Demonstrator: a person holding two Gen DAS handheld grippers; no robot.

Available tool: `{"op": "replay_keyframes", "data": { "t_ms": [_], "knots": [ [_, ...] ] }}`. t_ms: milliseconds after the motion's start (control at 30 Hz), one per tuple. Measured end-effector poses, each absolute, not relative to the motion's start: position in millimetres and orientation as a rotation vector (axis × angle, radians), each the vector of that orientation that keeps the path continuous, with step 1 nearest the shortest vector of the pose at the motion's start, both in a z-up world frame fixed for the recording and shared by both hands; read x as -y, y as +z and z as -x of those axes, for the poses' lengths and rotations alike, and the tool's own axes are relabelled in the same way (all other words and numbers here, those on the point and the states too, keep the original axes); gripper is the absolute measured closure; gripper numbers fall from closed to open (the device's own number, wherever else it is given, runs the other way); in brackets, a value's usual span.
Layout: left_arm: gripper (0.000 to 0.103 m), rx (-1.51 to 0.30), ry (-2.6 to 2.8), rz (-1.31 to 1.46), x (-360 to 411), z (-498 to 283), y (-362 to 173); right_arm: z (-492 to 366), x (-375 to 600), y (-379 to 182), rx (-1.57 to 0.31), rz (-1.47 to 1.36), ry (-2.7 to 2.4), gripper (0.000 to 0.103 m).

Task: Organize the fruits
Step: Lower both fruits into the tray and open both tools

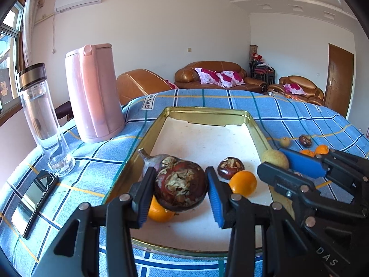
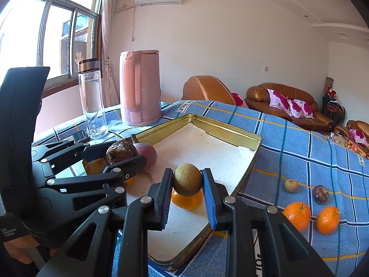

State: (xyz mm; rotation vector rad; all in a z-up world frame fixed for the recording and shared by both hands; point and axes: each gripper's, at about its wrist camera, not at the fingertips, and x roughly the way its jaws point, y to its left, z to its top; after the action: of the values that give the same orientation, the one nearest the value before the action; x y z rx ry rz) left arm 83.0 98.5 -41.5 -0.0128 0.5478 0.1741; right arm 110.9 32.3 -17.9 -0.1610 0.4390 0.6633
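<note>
Blue checked cloth (image 1: 92, 173) covers the table under a gold tray (image 1: 147, 136). At lower centre of its own view, the left gripper (image 1: 180, 190) clamps a dark wrinkled fruit (image 1: 181, 188) above the tray. Likewise the right gripper (image 2: 187, 185) clamps a small yellow-green fruit (image 2: 187, 179) over an orange (image 2: 187, 199). At lower right, 2 tangerines (image 2: 296, 215) lie on the cloth.

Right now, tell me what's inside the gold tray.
The gold tray holds a reddish bulb-shaped fruit, a small dark wrinkled fruit and two oranges. The second orange is partly covered by the dark fruit held above it.
</note>
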Motion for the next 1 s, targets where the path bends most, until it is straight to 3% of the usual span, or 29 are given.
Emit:
{"op": "replay_keyframes", "data": {
  "t_ms": [1000],
  "knots": [
    [0.058, -0.669, 0.196, 0.009, -102.8, -103.1, -54.3, -133.7, -43.8, -32.9, -0.593, 0.159, 0.691, 0.075]
  ]
}}
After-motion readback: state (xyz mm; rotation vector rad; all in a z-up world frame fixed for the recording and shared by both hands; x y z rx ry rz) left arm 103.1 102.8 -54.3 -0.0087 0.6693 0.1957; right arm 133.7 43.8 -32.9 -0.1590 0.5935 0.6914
